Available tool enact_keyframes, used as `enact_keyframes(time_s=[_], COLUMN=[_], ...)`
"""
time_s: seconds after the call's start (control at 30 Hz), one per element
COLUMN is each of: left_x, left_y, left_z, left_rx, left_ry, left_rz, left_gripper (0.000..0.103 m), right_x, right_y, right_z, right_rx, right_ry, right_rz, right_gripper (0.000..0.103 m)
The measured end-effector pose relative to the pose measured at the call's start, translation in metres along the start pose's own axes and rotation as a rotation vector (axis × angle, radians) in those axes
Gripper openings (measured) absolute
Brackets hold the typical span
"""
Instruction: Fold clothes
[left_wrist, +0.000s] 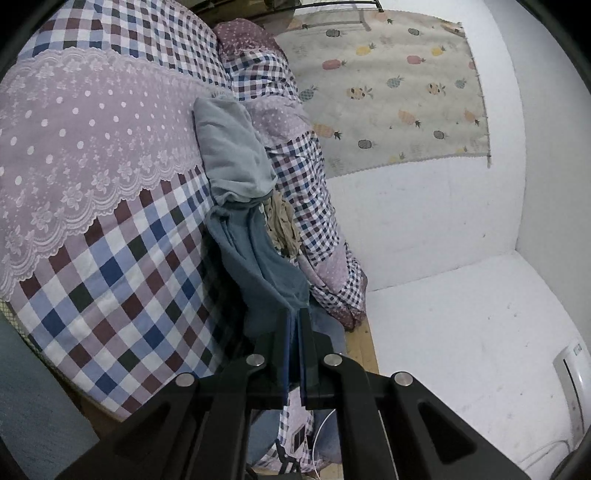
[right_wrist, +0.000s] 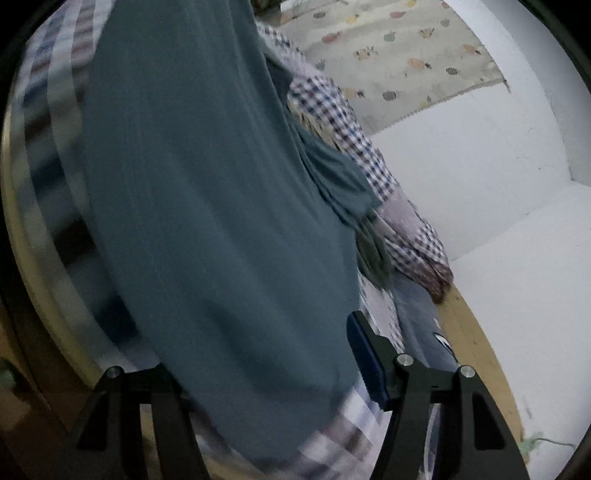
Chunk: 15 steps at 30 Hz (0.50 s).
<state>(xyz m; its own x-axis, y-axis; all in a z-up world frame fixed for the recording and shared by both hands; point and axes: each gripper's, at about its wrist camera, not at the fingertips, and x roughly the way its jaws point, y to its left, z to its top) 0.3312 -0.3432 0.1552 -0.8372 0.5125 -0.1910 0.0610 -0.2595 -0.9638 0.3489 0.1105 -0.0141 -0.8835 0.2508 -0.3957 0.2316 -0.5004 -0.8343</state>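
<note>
The left gripper is clenched on an edge of the teal-blue knit garment, whose length runs straight ahead from its jaws. The right gripper stands spread wide with that cloth draped between its jaws, ungrasped.

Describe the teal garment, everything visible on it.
The teal garment is plain, soft knit-looking cloth, matte, no print visible. It hangs stretched and wrinkled over the checked bedding, its near edge pinched in the shut left gripper. In the right wrist view it drapes across the open right gripper, hiding one finger.
</note>
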Motion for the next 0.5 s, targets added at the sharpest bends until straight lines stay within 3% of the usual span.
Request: enact_keyframes(time_s=[0.07,0.13,0.17,0.23,0.37,0.5], left_x=[0.0,0.002,0.002,0.004,0.007,0.004], left_y=[0.002,0.005,0.007,0.009,0.015,0.012], left_z=[0.0,0.0,0.0,-0.001,-0.005,-0.007], left_rx=[-0.002,-0.006,-0.008,-0.003,-0.006,0.014], left_ry=[0.003,0.004,0.006,0.01,0.015,0.014], left_rz=[0.004,0.014,0.019,0.036,0.065,0.084], left_gripper=[0.002,0.002,0.002,0.002,0.002,0.002], right_x=[0.004,0.007,0.008,0.005,-0.012,-0.038], right_y=[-0.005,-0.007,-0.007,-0.01,-0.022,-0.061], right_z=[-0.016,-0.027,-0.03,-0.037,-0.04,-0.038], right_rx=[-0.022,-0.051,-0.064,-0.076,-0.06,0.023], right_ry=[0.03,0.055,0.062,0.065,0.046,0.02], right_rz=[0.001,0.007,0.01,0.023,0.053,0.069], right_gripper=[0.06,0.039,0.033,0.0,0.002,0.0])
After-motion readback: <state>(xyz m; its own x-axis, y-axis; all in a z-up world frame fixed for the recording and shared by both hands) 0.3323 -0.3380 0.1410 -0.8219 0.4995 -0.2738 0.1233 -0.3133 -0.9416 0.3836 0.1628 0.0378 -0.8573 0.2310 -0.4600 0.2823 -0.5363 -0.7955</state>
